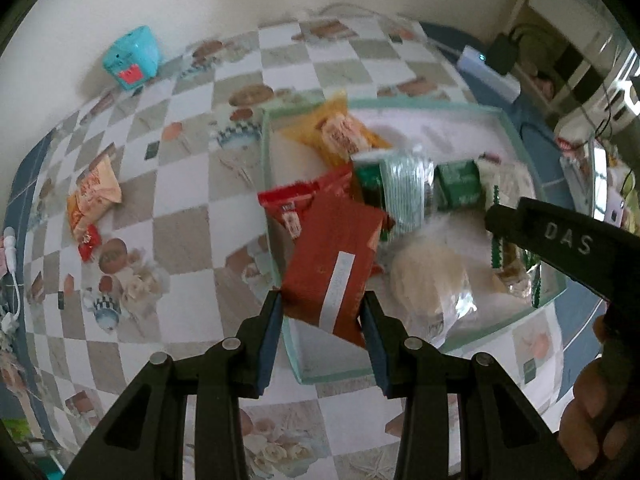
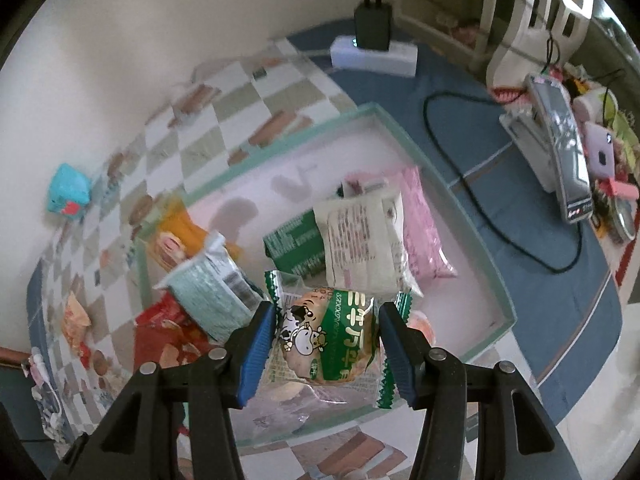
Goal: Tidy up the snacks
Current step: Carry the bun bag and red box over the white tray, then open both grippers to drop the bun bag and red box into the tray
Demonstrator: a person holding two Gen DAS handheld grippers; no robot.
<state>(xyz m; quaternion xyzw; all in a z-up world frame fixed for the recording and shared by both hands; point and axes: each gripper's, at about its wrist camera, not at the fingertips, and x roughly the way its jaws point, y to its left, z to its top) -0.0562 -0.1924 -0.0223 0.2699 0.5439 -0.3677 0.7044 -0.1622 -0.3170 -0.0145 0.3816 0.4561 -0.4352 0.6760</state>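
Observation:
A shallow green-rimmed box (image 1: 516, 132) (image 2: 472, 216) holds several snack packets. My left gripper (image 1: 324, 312) is shut on a red-brown packet (image 1: 336, 256) and holds it over the box's near left corner. My right gripper (image 2: 326, 320) is shut on a green-and-clear cow-print pastry packet (image 2: 328, 332) above the box's near edge. In the box lie a yellow packet (image 1: 340, 132), a red packet (image 1: 296, 200), a pale green packet (image 2: 216, 292), a dark green packet (image 2: 296, 244), a white packet (image 2: 360, 240) and a pink packet (image 2: 424, 228). An orange packet (image 1: 92, 196) lies loose on the tablecloth at left.
A turquoise box (image 1: 132, 58) stands by the wall. A white power strip (image 2: 372, 56) with a black charger sits behind the box, and a black cable (image 2: 480, 208) runs over the blue cloth. A phone stand and clutter (image 2: 560, 148) are at right.

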